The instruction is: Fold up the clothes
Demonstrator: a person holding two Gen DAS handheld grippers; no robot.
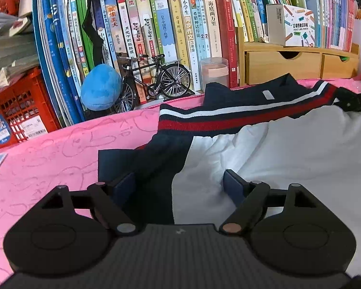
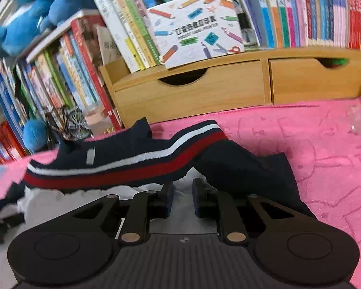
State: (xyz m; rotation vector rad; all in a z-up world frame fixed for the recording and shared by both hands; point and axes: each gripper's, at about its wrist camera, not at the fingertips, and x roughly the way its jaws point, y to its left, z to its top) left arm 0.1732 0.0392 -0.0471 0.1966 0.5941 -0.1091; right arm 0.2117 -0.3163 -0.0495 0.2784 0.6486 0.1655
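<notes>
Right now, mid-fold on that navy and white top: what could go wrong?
1. The right gripper has narrow jaws, yet a gap shows and white cloth sits below; its hold may be thin and slip.
2. The left gripper is open over the garment, so that side is loose.
3. The model bicycle stands near the collar; a tug could topple it.

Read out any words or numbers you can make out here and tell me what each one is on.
"POCKET LABEL PRINTER": white box on the wooden drawer unit.
"海底两万里": cream book spine.
"小学生同步作文 3年级": yellow-green book spine.
"月光下的肚肚狼": pink book spine.
Other spines and the crate stickers: too small or blurred.
</notes>
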